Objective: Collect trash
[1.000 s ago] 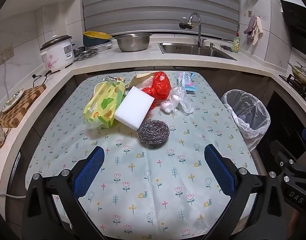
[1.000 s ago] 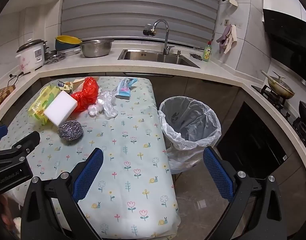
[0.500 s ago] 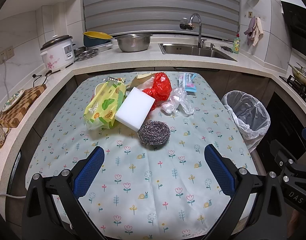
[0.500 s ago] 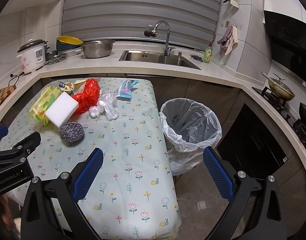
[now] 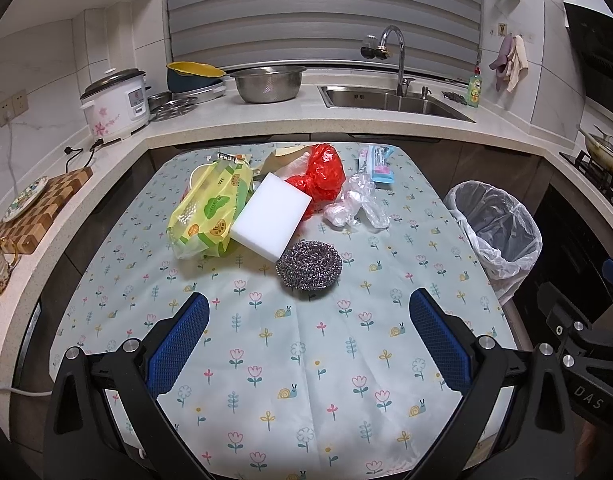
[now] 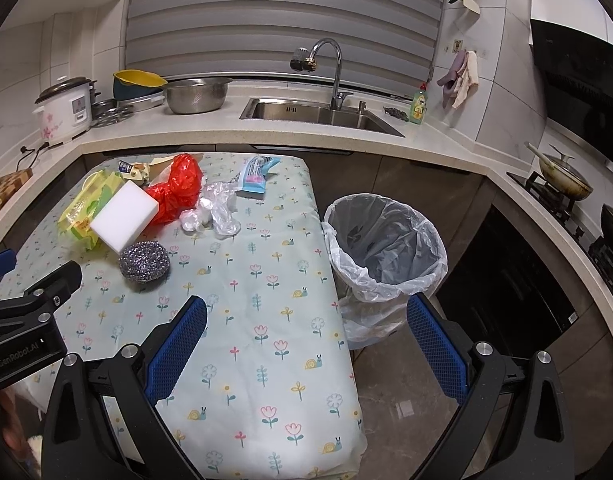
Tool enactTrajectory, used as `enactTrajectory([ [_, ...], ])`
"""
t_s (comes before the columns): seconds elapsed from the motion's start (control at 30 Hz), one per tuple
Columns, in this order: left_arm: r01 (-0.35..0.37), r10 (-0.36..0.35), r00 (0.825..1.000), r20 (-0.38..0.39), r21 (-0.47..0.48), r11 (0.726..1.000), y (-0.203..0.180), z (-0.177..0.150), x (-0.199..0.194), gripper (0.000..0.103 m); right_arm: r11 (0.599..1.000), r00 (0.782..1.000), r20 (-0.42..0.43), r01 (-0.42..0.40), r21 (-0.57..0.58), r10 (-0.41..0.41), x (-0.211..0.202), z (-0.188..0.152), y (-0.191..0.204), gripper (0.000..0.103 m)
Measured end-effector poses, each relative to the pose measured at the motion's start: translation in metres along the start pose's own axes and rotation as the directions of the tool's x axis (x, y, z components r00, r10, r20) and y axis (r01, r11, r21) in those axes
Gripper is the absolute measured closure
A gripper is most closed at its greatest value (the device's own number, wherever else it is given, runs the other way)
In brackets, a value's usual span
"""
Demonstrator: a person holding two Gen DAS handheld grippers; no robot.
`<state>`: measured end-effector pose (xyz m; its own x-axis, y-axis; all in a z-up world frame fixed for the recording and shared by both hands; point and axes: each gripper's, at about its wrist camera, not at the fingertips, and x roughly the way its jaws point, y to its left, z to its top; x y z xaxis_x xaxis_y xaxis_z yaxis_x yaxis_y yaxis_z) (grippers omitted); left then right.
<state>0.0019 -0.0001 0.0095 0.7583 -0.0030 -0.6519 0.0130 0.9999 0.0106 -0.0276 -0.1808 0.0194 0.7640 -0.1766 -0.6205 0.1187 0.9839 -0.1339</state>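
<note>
Hovering above the near part of the table (image 5: 306, 380), the left tool (image 5: 308, 312) has its blue-padded fingers spread wide with nothing between them, and the right tool (image 6: 306, 314) is just as wide and empty, held over the table's right edge with one finger above the cloth and the other above the floor. The trash lies in a cluster on the far half of the flowered cloth: a yellow-green wet-wipe pack (image 5: 210, 210) on the left, a white sponge block (image 5: 271, 216) leaning on it, a steel wool scourer (image 5: 308, 265) just in front of the sponge, a crumpled red plastic bag (image 5: 324, 174) behind, a clear crumpled plastic bag (image 5: 356, 204) beside the red one, and a blue and pink wrapper (image 5: 378, 164) near the far right corner. Some small packets and paper sit behind the wipe pack, too small to tell. A bin lined with a clear trash bag (image 6: 382, 240) stands on the floor just beside the table's right edge, its mouth open. Behind the table, a rice cooker (image 5: 116, 102), a steel colander bowl (image 5: 268, 84) and a sink (image 5: 390, 100) sit along the far worktop
</note>
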Motion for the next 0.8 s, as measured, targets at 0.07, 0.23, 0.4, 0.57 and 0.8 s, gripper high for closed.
enactTrajectory([
  [0.07, 0.000, 0.000, 1.000, 0.000, 0.000, 1.000, 0.0004, 0.0006, 0.0007, 0.007, 1.000, 1.000, 0.001, -0.001, 0.000, 0.001, 0.0001, 0.0001, -0.0002, 0.007],
  [0.23, -0.001, 0.001, 1.000, 0.001, 0.001, 1.000, 0.0026, 0.0026, 0.0029, 0.007, 1.000, 1.000, 0.001, 0.000, 0.000, 0.000, -0.0001, 0.0004, -0.0004, 0.007],
  [0.4, -0.001, 0.001, 1.000, 0.002, 0.003, 1.000, 0.0006, -0.0010, 0.0021, 0.007, 1.000, 1.000, 0.001, -0.001, 0.000, 0.001, -0.0002, 0.0005, -0.0005, 0.007],
  [0.57, -0.001, 0.001, 1.000, 0.000, -0.002, 1.000, 0.0010, -0.0015, 0.0026, 0.007, 1.000, 1.000, 0.003, 0.000, -0.001, 0.000, -0.0004, 0.0000, -0.0002, 0.007],
  [0.8, 0.000, 0.000, 1.000, 0.002, 0.002, 1.000, 0.0005, -0.0018, 0.0016, 0.007, 1.000, 1.000, 0.004, -0.001, 0.000, 0.001, 0.0000, -0.0010, 0.0003, 0.007],
])
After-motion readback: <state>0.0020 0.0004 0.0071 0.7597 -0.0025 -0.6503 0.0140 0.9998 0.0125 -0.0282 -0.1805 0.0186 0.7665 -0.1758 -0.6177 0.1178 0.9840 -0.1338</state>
